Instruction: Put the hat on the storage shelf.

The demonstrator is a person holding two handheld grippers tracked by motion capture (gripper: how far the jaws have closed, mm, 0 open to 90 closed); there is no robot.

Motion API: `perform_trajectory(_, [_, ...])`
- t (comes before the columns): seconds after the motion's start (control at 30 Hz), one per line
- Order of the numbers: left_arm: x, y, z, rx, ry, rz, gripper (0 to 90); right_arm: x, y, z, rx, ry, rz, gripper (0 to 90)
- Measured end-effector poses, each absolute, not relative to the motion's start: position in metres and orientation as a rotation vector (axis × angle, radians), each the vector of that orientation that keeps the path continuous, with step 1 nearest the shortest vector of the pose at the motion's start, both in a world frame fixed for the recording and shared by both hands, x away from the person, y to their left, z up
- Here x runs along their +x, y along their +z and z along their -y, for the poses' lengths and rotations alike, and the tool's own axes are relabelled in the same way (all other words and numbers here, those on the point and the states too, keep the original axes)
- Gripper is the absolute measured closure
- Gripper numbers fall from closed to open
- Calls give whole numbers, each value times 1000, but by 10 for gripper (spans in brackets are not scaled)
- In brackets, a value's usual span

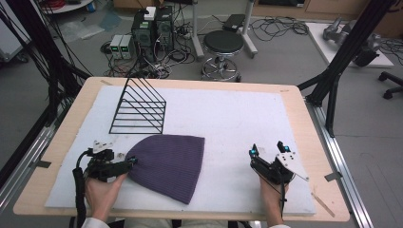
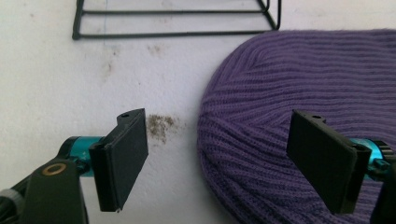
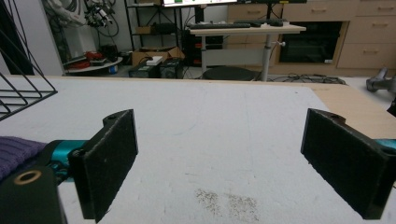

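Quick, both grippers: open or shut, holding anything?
Left gripper: open, empty, jaws straddling the edge of the purple hat.
Right gripper: open, empty, over the white mat.

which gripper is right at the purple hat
The left gripper: its open jaws straddle the edge of the purple hat. The right gripper hovers over bare white mat, well clear of it.

Left claw (image 1: pixel 127 162): held low in left hand (image 1: pixel 100 191), jaws spread wide, pointing right. Right claw (image 1: pixel 267 148): held low in right hand (image 1: pixel 272 194), jaws spread wide, pointing forward. Both forearms enter from the near edge.
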State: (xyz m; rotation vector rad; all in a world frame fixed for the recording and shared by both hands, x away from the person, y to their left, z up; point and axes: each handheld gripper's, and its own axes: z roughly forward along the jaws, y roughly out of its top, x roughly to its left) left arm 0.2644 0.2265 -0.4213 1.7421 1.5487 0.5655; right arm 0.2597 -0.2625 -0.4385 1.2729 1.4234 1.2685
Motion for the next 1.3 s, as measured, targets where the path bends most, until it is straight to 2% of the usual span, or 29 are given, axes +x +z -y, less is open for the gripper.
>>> perform_trajectory(0.6, [261, -439, -202, 1765, 455, -1615, 201, 261, -439, 261, 1269, 1264, -1432, 101])
perform_trajectory(0.73, [263, -441, -195, 1728, 481, -1646, 153, 259, -437, 263, 1259, 1259, -1402, 102])
perform_trajectory(0.93, [263, -441, -192, 1719, 506, -1658, 167, 259, -438, 262, 1267, 1260, -1406, 102])
perform_trajectory(0.97, [262, -442, -191, 1719, 519, -1653, 181, 259, -437, 262, 1264, 1258, -1407, 102])
perform_trajectory(1.1, [260, -443, -189, 1711, 549, -1616, 332, 259, -437, 263, 1268, 1257, -1395, 102])
perform_trajectory(1.3, [261, -444, -196, 1680, 464, -1566, 674, 259, -437, 264, 1268, 1244, -1389, 102])
